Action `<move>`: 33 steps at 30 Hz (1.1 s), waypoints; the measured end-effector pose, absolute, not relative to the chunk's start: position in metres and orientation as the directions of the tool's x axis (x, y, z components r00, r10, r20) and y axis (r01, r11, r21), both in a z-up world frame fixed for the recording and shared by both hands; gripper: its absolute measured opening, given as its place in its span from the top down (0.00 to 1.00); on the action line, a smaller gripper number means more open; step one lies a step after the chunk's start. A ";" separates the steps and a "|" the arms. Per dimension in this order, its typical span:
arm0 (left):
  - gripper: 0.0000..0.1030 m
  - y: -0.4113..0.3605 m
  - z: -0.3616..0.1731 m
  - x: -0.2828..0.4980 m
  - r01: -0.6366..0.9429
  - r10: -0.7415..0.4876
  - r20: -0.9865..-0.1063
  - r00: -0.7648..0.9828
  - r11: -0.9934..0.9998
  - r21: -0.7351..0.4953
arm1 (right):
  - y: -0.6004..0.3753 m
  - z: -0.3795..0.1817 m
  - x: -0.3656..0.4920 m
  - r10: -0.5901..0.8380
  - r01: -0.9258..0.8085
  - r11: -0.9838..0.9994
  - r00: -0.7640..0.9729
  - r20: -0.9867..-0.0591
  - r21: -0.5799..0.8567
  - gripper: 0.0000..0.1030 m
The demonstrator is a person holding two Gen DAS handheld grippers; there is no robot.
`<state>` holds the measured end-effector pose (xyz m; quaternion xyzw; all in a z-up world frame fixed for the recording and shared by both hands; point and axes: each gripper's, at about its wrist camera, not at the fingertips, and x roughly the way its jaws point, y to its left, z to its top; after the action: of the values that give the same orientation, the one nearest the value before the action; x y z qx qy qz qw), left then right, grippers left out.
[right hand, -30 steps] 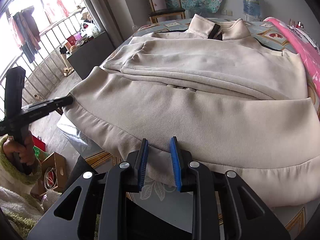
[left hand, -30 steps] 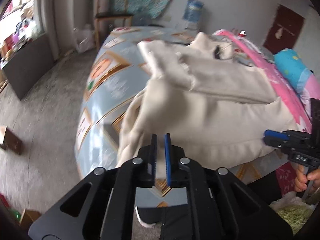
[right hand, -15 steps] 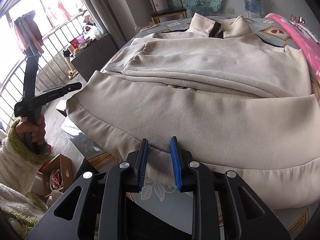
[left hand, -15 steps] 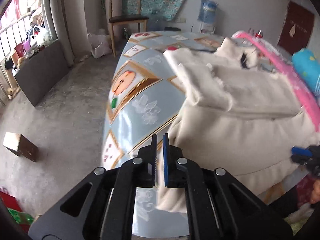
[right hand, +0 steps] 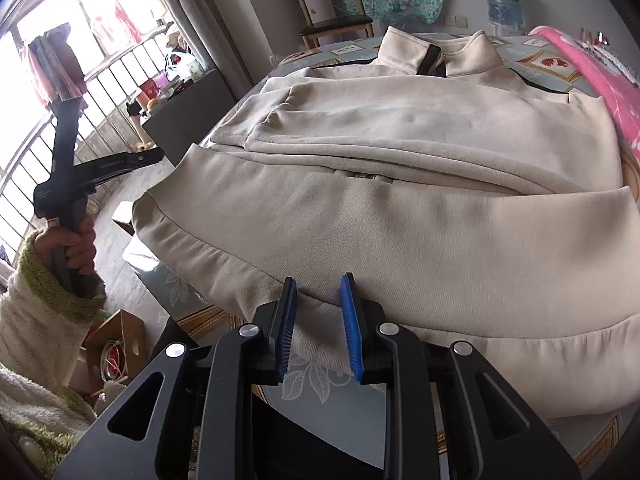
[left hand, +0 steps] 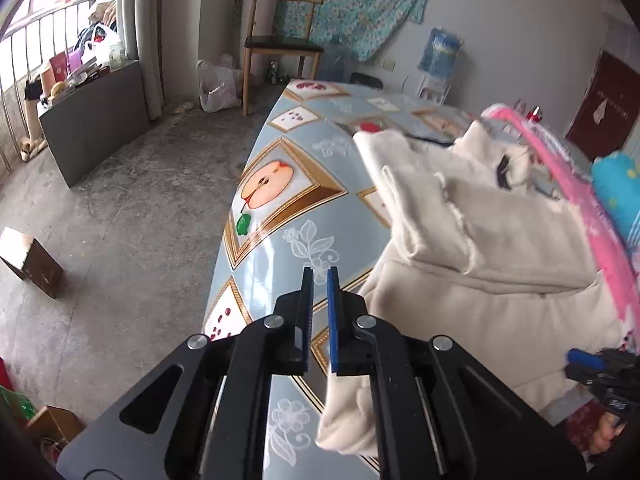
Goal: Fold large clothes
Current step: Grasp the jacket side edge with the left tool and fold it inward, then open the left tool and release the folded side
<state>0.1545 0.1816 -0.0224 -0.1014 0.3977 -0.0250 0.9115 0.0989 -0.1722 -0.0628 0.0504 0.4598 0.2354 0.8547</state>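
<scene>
cream jacket (right hand: 400, 216) and patterned tablecloth (left hand: 280, 208) show no readable writing.

Cream zip-collar sweatshirt (right hand: 400, 220) lies spread on the table (right hand: 344, 400) w/ fruit-print cloth, sleeves folded across chest, collar at far end. Right gripper (right hand: 318, 324) clamps the near hem, fabric bunched btwn blue pads. Left gripper (right hand: 156, 155) raised at left, apart from the garment, held by a hand (right hand: 74, 248) in fuzzy green-cuffed sleeve. Pink blanket (right hand: 600, 72) at right edge; wooden chair (right hand: 336, 12) behind.
</scene>
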 end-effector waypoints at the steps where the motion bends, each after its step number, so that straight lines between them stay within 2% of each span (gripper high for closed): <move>1: 0.93 0.177 -0.018 0.150 -0.010 -0.154 -0.709 0.688 0.975 -0.221 | -0.173 -0.063 0.099 0.455 -0.355 0.881 0.461 -0.762 0.311 0.77; 5: 0.91 0.130 -0.011 0.141 0.164 -0.321 -0.687 0.652 0.944 -0.285 | -0.187 -0.044 0.096 0.450 -0.333 0.888 0.497 -0.742 0.316 0.75; 7: 0.91 0.099 -0.019 0.143 0.239 -0.378 -0.711 0.593 0.926 -0.293 | -0.204 -0.032 0.092 0.420 -0.294 0.906 0.557 -0.716 0.303 0.68; 11: 0.91 0.061 -0.045 0.145 0.278 -0.319 -0.786 0.530 0.941 -0.194 | -0.269 -0.023 0.098 0.301 -0.109 0.946 0.650 -0.698 0.306 0.67; 13: 0.90 0.059 -0.049 0.143 0.280 -0.310 -0.780 0.543 0.943 -0.180 | -0.297 -0.032 0.110 0.264 -0.040 0.949 0.649 -0.713 0.314 0.67; 17: 0.90 0.071 -0.047 0.146 0.243 -0.294 -0.787 0.542 0.952 -0.189 | -0.333 -0.046 0.132 0.052 0.141 0.975 0.609 -0.792 0.173 0.67; 19: 0.90 0.083 -0.038 0.145 0.211 -0.253 -0.788 0.561 0.964 -0.160 | -0.350 -0.033 0.131 0.068 0.176 0.955 0.651 -0.756 0.237 0.67; 22: 0.88 0.102 -0.021 0.155 0.175 -0.240 -0.778 0.580 0.970 -0.170 | -0.360 -0.013 0.136 0.028 0.196 0.956 0.685 -0.728 0.220 0.66; 24: 0.80 0.110 -0.007 0.167 0.161 -0.237 -0.770 0.592 0.971 -0.175 | -0.362 0.004 0.150 0.056 0.166 0.956 0.704 -0.708 0.241 0.52; 27: 0.67 0.111 0.017 0.194 0.165 -0.229 -0.754 0.616 0.973 -0.161 | -0.360 0.024 0.178 0.154 0.089 0.948 0.712 -0.685 0.306 0.45; 28: 0.55 0.109 0.027 0.210 0.166 -0.235 -0.747 0.622 0.972 -0.168 | -0.357 0.031 0.194 0.199 0.056 0.940 0.709 -0.676 0.335 0.43; 31: 0.36 0.099 0.047 0.257 0.189 -0.287 -0.737 0.611 0.958 -0.217 | -0.340 0.044 0.235 0.278 0.004 0.923 0.685 -0.674 0.384 0.34; 33: 0.30 0.088 0.055 0.288 0.203 -0.317 -0.731 0.604 0.948 -0.243 | -0.329 0.052 0.272 0.312 -0.022 0.917 0.662 -0.682 0.398 0.30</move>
<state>0.2880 0.0881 0.0550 -0.0675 0.4205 -0.1457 0.8930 0.2724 -0.3291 0.0516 0.1809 0.4006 0.0934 0.8933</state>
